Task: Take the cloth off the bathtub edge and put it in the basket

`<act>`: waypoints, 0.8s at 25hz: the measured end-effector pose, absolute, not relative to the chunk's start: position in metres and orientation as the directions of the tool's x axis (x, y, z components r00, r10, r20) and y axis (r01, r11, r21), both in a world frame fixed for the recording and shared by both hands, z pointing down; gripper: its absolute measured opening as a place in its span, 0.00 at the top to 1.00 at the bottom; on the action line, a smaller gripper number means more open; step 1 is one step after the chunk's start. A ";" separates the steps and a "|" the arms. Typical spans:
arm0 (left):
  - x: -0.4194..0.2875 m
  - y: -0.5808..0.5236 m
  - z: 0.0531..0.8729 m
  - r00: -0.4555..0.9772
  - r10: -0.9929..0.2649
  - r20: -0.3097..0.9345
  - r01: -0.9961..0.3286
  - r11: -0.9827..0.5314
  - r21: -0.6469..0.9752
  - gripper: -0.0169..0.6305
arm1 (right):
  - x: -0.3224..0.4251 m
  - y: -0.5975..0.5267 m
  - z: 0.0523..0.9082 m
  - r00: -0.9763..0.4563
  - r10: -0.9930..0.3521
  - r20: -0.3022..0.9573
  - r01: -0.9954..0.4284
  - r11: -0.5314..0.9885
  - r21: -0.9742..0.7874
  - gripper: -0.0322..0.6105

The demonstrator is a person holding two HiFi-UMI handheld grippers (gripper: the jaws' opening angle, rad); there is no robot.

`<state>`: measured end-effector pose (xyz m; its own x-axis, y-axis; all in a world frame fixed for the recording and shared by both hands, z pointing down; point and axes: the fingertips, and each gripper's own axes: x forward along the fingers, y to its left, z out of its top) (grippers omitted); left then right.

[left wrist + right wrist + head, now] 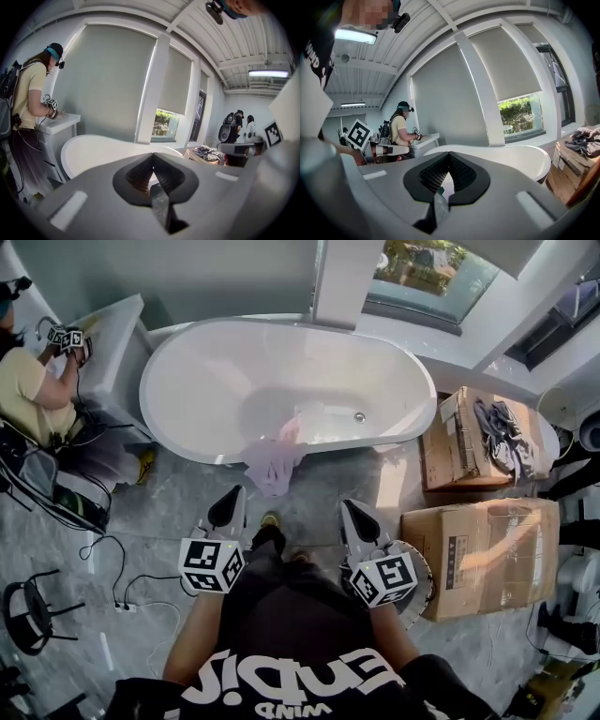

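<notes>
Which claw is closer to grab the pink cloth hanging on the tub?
Probably left. The left claw points closer to the pink cloth draped over the bathtub edge. The right claw sits further to the side. Both claws are shut, and neither touches the cloth.

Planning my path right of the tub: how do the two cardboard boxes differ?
The far box carries a dark heap of clothes; the near box has a bare top. The near box looks larger and lies nearer the right gripper; the far box sits by the bathtub end. Both are brown cardboard.
</notes>
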<state>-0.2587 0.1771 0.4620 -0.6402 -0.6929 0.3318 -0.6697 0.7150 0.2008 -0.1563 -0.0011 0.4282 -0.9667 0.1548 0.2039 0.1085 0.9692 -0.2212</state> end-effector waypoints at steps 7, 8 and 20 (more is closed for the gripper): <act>-0.289 0.168 0.464 -0.624 -0.706 0.336 -0.682 0.701 0.208 0.98 | -0.193 -0.001 0.429 -0.966 0.166 0.199 0.119 0.966 -0.228 0.94; -0.293 0.168 0.463 -0.622 -0.707 0.335 -0.683 0.700 0.209 0.98 | -0.198 -0.001 0.428 -0.966 0.167 0.198 0.120 0.966 -0.230 0.94; -0.324 0.162 0.475 -0.616 -0.700 0.362 -0.678 0.705 0.209 0.98 | -0.235 0.004 0.440 -0.949 0.219 0.225 0.159 0.954 -0.254 0.94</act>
